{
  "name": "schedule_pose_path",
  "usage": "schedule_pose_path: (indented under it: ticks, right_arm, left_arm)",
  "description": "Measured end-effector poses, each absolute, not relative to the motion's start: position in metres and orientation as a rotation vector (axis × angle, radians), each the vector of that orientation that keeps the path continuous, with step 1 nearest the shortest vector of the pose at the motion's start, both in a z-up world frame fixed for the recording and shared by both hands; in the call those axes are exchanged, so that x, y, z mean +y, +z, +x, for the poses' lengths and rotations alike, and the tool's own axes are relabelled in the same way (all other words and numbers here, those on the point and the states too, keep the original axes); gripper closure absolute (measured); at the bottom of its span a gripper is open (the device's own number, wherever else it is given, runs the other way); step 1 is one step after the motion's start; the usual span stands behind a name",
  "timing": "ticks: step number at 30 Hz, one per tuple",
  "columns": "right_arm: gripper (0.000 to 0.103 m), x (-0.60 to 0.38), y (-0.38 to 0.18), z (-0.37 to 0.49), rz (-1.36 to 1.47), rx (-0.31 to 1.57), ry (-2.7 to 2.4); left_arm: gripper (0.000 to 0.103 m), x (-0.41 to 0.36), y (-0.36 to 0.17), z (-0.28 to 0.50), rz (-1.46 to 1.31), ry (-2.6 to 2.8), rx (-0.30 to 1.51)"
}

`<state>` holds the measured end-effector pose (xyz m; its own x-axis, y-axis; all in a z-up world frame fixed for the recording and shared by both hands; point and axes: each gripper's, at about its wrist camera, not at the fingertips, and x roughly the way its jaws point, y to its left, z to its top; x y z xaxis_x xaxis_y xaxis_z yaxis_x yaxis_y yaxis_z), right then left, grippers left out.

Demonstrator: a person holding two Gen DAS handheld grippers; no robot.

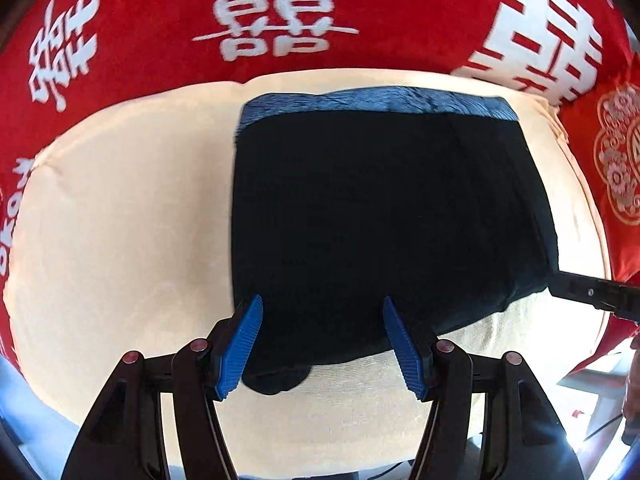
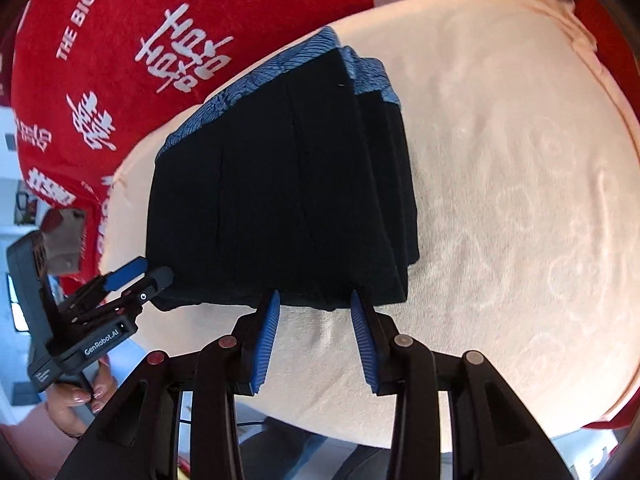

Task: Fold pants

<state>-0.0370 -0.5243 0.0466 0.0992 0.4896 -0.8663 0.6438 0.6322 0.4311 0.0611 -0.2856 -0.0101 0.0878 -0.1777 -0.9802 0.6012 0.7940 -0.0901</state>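
Left wrist view: lying folded on a cream towel (image 1: 120,220), black pants (image 1: 380,208) with a blue patterned waistband (image 1: 372,104) at the far edge. Hovering over the near hem, the left gripper (image 1: 322,344), jaws standing partly apart, blue pads (image 1: 240,348) straddling the dark cloth but apparently pressing on nothing. Reaching in at the right edge, the tip of the right gripper (image 1: 588,294), possibly touching the pants' corner, hard to confirm at the distorted rim. Spreading behind, a red blanket (image 1: 160,40) with white characters.

Right wrist view: sitting as a stacked black bundle on the towel (image 2: 500,200), pants (image 2: 280,200) with layered edges showing on the right side. Hanging just short of the near hem, the right gripper (image 2: 316,340), jaws narrowly apart, holding nothing. Meeting the bundle's left corner, the left gripper (image 2: 140,276), gripped by a hand (image 2: 80,396) at lower left.
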Motion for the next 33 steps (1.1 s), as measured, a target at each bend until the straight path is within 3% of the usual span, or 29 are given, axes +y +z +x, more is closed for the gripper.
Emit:
schedule_pose_path:
  ticks: [3,6,10,27,33]
  right_arm:
    - [0.061,-0.524,0.046,-0.036,0.982,1.557,-0.16]
    - [0.052,-0.516,0.047,-0.03,0.943,1.577,-0.165]
    - [0.048,-0.507,0.045,-0.026,0.893,1.601,-0.19]
    - [0.044,-0.477,0.035,-0.05,0.976,1.592,-0.364]
    - [0.043,-0.48,0.037,-0.067,1.014,1.587,-0.376]
  left_arm:
    - [0.039,-0.278,-0.012,0.069,0.365,-0.58,1.385]
    - [0.039,-0.27,-0.012,0.076,0.356,-0.573,1.391]
    - [0.039,-0.262,-0.014,0.082,0.359,-0.576,1.4]
    - [0.039,-0.241,-0.018,0.117,0.375,-0.661,1.401]
    - [0.039,-0.244,-0.026,0.126,0.257,-0.663,1.456]
